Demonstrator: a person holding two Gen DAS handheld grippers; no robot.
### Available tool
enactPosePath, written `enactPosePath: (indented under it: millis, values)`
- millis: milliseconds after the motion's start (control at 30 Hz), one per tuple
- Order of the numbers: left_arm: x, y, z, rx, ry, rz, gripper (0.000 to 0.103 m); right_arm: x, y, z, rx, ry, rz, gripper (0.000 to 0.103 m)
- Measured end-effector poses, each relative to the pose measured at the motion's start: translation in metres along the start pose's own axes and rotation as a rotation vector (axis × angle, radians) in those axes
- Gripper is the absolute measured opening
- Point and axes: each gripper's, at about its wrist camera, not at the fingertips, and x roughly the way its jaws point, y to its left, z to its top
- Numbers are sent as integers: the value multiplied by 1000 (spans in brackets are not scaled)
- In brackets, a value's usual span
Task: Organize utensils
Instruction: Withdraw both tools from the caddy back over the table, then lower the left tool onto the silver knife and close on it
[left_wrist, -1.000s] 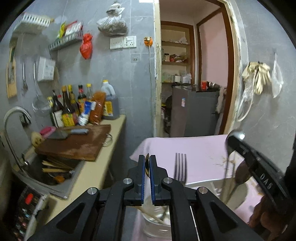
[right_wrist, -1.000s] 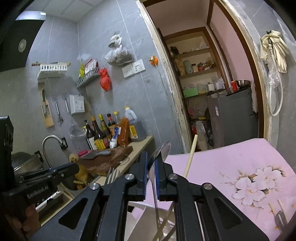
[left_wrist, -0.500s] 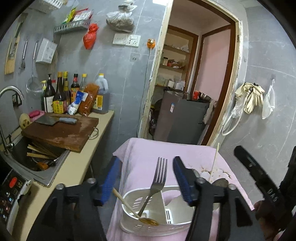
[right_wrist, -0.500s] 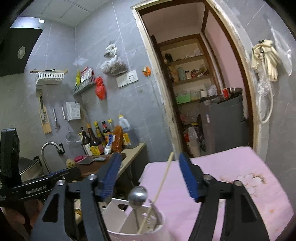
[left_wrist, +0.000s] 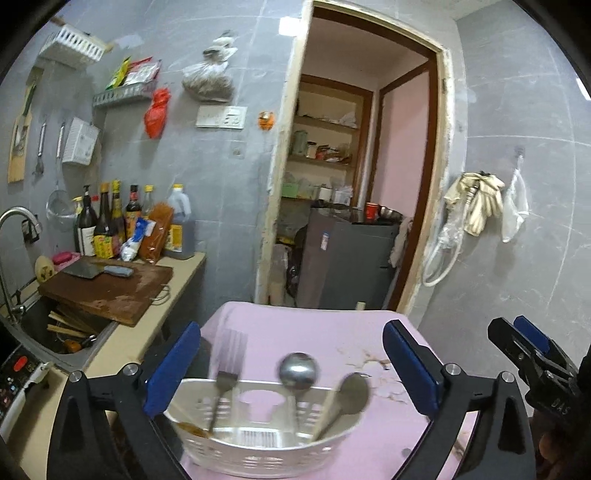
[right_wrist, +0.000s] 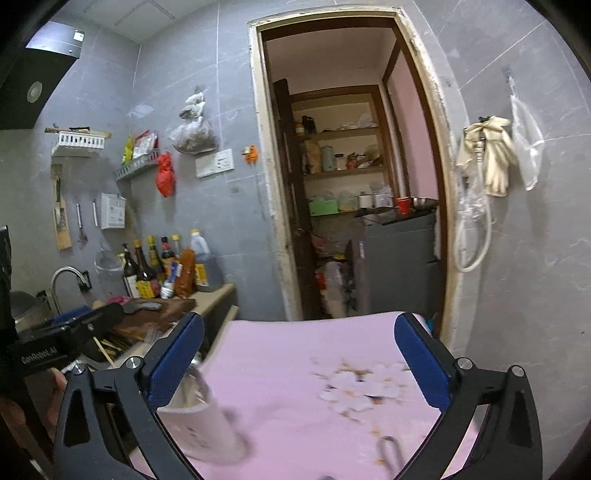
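Here, the grey tiled wall (left_wrist: 240, 184) is seen behind everything, broken by an open doorway (left_wrist: 354, 184); to the left a counter (left_wrist: 147, 332) runs along it, its near edge just beside the pink-clothed table (left_wrist: 314, 332), with a narrow gap between them; the table's far edge is seen short of the doorway, and free room lies over the cloth on the right, where a flower print (right_wrist: 362, 387) is shown. On the counter a brown board (left_wrist: 110, 288) is laid, overhanging the sink (left_wrist: 55, 332); bottles (left_wrist: 110, 221) are ranged at the wall behind it.

The white slotted caddy (left_wrist: 266, 439) is set on the table near its left edge, straight ahead of the left gripper (left_wrist: 291, 362); a fork (left_wrist: 225, 373), a round-bowled ladle (left_wrist: 298, 371) and a spoon (left_wrist: 347, 395) are stood upright in it, all blurred; a brownish handle end is seen low at its left, too blurred to name.

Both pairs of jaws have just been opening and are spread wide; nothing is clasped by the left gripper; the right gripper (right_wrist: 299, 362) is likewise empty, with the caddy beside its left finger (right_wrist: 173, 362) and bare cloth between the pads.
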Motion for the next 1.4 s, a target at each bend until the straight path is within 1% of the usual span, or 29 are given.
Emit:
enactPosePath:
  millis: [200,467,567,700,933,1033,1100,1133,1167,1200,1233,1267,1300,1367,1400]
  values:
    - [-4,-46,-15,41,14,-30,102,-11,-46,-5,1,44,-36,101]
    - [0,-95,-41,63,84,-49,102,-3,-98,-29,-21,154,-77,101]
    - [7,-108,-57,68,133,-45,102,4,-114,-41,-26,189,-86,101]
    - [20,-120,-78,68,200,-37,102,17,-128,-59,-21,241,-72,101]
    - [47,-128,-117,44,328,-20,102,51,-145,-97,32,364,-22,101]
    - [56,-131,-131,38,391,-31,102,63,-149,-110,50,414,1,100]
    - [59,-133,-137,35,415,-39,98,68,-149,-119,53,443,21,91]
    - [61,-135,-140,34,431,-48,95,70,-151,-121,54,451,30,88]
    - [63,-136,-143,35,449,-55,90,72,-152,-123,56,463,41,82]
    - [65,-138,-146,36,467,-61,88,74,-152,-126,57,475,51,79]
    - [67,-140,-149,36,488,-70,84,75,-152,-129,58,484,60,77]
    - [69,-142,-151,33,506,-78,79,77,-152,-131,62,496,72,73]
    - [72,-143,-154,29,527,-88,77,79,-152,-133,66,504,82,67]
    - [75,-144,-158,13,561,-106,67,81,-152,-136,74,514,99,59]
    - [77,-144,-161,1,580,-118,64,81,-152,-137,76,517,105,55]
